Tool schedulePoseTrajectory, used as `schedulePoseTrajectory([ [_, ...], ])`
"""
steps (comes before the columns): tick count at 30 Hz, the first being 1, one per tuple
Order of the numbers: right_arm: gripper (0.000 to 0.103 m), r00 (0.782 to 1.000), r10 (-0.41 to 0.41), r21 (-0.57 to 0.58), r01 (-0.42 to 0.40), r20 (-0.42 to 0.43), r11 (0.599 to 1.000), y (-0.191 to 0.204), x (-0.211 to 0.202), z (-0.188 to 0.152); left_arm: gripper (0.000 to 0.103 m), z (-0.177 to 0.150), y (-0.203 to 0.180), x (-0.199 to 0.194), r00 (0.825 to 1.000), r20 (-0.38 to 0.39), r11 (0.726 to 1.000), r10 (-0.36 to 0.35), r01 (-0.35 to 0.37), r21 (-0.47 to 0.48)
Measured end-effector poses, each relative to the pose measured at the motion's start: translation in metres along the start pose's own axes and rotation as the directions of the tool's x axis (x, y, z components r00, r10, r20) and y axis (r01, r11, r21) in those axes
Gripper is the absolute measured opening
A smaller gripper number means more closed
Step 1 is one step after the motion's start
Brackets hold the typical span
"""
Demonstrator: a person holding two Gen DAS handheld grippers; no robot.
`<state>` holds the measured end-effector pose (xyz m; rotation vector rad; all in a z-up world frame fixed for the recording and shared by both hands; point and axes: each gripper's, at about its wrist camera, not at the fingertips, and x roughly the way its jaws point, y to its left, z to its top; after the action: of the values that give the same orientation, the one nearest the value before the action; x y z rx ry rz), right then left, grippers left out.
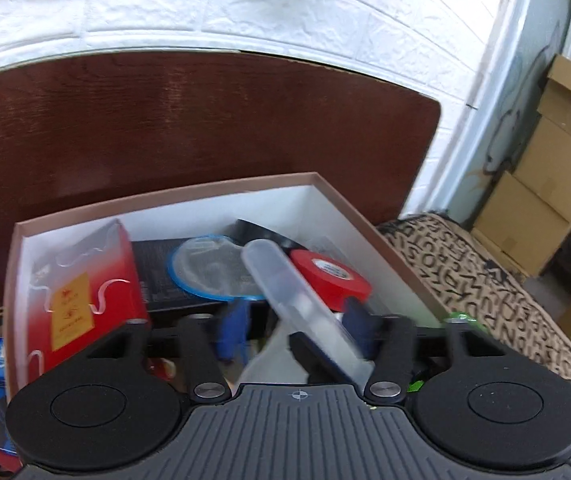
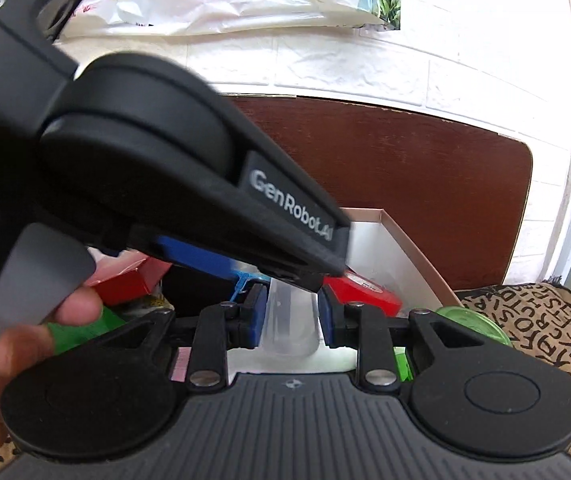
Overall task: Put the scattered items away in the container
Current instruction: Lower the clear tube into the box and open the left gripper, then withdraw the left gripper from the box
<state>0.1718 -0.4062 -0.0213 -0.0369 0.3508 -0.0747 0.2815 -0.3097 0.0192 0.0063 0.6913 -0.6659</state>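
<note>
Over the open cardboard box (image 1: 317,179) your left claw (image 1: 297,332) stands wide, its blue pads clear of the long clear plastic case (image 1: 285,280) that slants between them. From the right wrist view, your right claw (image 2: 290,314) is narrow, with the near end of that same case (image 2: 291,316) between its pads; they sit against it or just beside it, and whether they press I cannot tell. So judge the case as resting mostly on the pile in the box, leaning across the red tape roll (image 1: 331,276).

Expect it to be light, stiff and slick: smooth see-through plastic, long and flat, with rounded ends. Take it across its narrow width near the middle, not at a tip, or it may pivot and slide out. Squeeze gently, since thin clear plastic can crack.

Beside it in the box lie a red carton (image 1: 89,280) with a yellow label, a blue-rimmed round piece (image 1: 209,270) and a dark flat pack (image 1: 157,272). A green round thing (image 2: 473,326) sits outside the box near its corner, by the letter-printed cloth (image 1: 485,280), seemingly still to be tidied
</note>
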Motion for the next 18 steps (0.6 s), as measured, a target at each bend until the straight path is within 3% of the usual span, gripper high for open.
schedulePoseTrajectory([
  [3, 0.081, 0.999, -0.015, -0.038, 0.017, 0.039, 0.999, 0.003, -0.007, -0.006, 0.095, -0.007, 0.004, -0.013, 0.997, 0.053, 0.999, 0.052, -0.053, 0.004],
  [4, 0.086, 0.998, -0.020, -0.051, 0.022, 0.055, 0.998, 0.004, -0.010, -0.008, 0.095, -0.008, 0.005, -0.017, 0.997, 0.056, 0.998, 0.060, -0.061, 0.008],
  [8, 0.100, 0.997, 0.031, -0.073, -0.026, 0.076, 0.997, 0.004, -0.024, -0.016, 0.097, -0.019, 0.004, -0.037, 0.994, 0.068, 0.996, 0.085, -0.086, 0.012],
  [14, 0.103, 0.994, 0.041, -0.107, -0.029, 0.105, 0.994, -0.010, -0.056, -0.028, 0.103, -0.044, 0.000, -0.083, 0.974, 0.156, 0.986, 0.167, -0.167, -0.013],
  [16, 0.103, 0.994, 0.044, -0.107, -0.034, 0.101, 0.994, 0.023, -0.072, -0.023, 0.103, -0.053, -0.003, -0.096, 0.965, 0.173, 0.980, 0.198, -0.199, -0.013],
  [18, 0.103, 0.995, 0.049, -0.101, -0.040, 0.090, 0.994, 0.024, -0.074, -0.020, 0.103, -0.063, -0.007, -0.107, 0.960, 0.173, 0.975, 0.219, -0.221, -0.008],
])
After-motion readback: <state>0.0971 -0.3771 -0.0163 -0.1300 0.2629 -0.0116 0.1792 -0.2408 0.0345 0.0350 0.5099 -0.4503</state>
